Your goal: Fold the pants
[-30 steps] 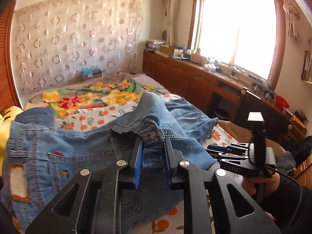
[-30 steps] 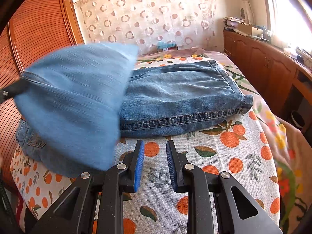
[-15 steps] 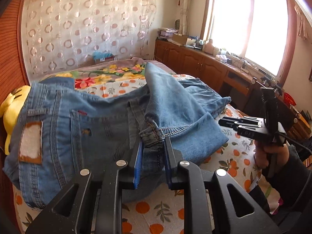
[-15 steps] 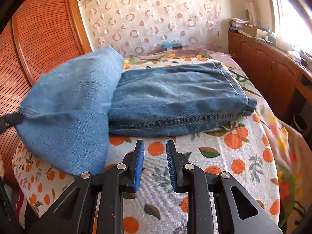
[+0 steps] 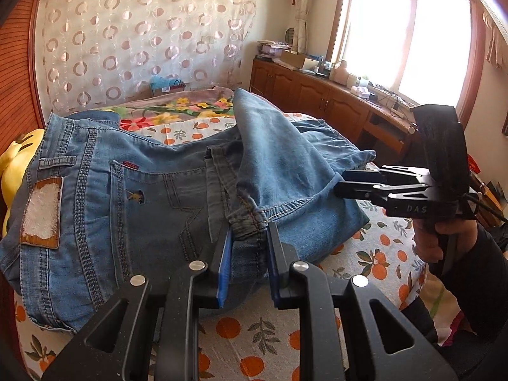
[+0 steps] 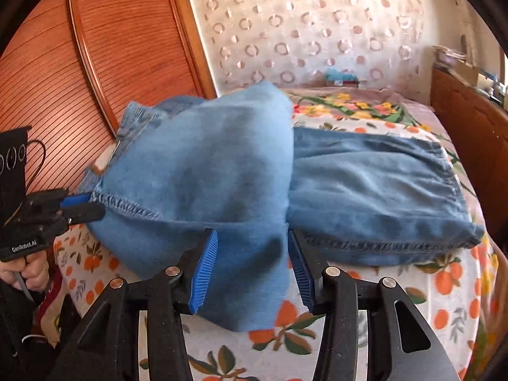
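Observation:
Blue denim pants lie on the bed with the waistband and back pocket to the left. One leg is folded back over them. My left gripper is shut on that leg's stitched hem, holding it just above the seat; it also shows at the left of the right wrist view. My right gripper has its jaws opening, with the raised fold of the pants between the blue pads and the pads not pressing it. In the left wrist view the right gripper meets the fold's right edge.
The bed sheet has an orange-fruit print, and a floral blanket lies at the far end. A yellow soft toy sits at the left. Wooden cabinets run under the window on the right. A ribbed wooden panel stands behind the bed.
The left gripper has come down with the leg hem, laying the leg lower over the pants. The right gripper has moved in to the fold and its jaws have widened around the denim.

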Available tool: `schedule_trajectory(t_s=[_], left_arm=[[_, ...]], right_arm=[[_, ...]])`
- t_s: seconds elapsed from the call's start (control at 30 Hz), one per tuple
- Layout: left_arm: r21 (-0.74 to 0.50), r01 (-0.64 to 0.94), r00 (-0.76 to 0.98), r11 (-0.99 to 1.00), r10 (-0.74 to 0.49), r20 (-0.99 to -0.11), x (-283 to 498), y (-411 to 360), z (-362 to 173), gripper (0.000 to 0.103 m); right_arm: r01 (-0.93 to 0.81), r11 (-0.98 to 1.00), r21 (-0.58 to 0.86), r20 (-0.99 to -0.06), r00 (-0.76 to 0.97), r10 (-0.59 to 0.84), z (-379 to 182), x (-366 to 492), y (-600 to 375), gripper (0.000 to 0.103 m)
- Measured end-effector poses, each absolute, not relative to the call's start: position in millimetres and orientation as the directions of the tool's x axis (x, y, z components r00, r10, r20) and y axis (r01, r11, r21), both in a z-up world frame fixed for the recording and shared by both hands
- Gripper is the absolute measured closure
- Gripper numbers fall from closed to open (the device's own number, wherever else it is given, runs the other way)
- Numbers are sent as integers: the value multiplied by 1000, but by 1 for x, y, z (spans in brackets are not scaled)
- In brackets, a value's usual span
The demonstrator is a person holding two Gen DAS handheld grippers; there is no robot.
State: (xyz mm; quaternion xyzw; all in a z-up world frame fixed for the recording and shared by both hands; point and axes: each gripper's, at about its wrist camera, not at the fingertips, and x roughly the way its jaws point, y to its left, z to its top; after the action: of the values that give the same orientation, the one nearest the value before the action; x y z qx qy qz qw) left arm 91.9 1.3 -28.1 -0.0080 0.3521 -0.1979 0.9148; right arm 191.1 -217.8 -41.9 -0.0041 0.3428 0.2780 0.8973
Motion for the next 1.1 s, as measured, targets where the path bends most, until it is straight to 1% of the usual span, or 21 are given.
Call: schedule_trajectory(t_s=[0.03,0.13,0.23,0.33,0.47,0.5,0.57,0.63,0.7,0.73,0.87,1.0,1.03,1.1], left_arm=[[-155,358,673,921,-369,-641,92,1,-28,82],[-157,360,672,920,-372,-640,90,0,-28,82],[-165,362,673,917,-380,-635,89,-1,-27,82],[-168,370,670,913,-388,-632,88,-3,-26,82],[-167,382,666,909,-396,-632,88,-8,-24,82],[-168,386,665,907,-400,-631,87,-10,-24,82],[-167,395,661,904,-405,-632,85,-13,-23,82],[-163,406,654,899,-411,-636,83,-16,-24,82],[-158,416,647,895,-414,-640,80,-19,-26,82],[-156,420,644,894,-415,-643,78,-20,-28,82],[-162,429,629,888,-423,-653,75,-23,-35,82],[-166,429,622,888,-423,-658,73,-24,-39,82],[-168,429,622,888,-425,-657,72,-24,-39,82],[-173,431,621,886,-430,-655,71,-23,-39,82]], right_arm=[[-496,848,189,-620,609,494,-42,195,-217,85],[-477,854,207,-603,625,495,-37,188,-229,103],[-491,846,206,-576,638,511,-28,166,-240,103],[-487,845,221,-574,636,516,-30,158,-249,103],[-484,854,190,-583,644,495,-31,161,-241,103],[-484,855,189,-583,646,494,-30,163,-238,101],[-484,859,167,-586,652,481,-29,166,-229,92],[-486,858,163,-591,648,480,-31,168,-227,73],[-482,858,178,-592,644,484,-32,176,-221,65],[-471,861,191,-592,644,484,-32,181,-219,63],[-399,878,264,-611,636,473,-33,203,-219,63],[-350,898,266,-672,601,433,-41,218,-213,63],[-345,899,271,-684,588,432,-45,220,-212,65],[-352,889,293,-694,561,451,-50,217,-212,77]])
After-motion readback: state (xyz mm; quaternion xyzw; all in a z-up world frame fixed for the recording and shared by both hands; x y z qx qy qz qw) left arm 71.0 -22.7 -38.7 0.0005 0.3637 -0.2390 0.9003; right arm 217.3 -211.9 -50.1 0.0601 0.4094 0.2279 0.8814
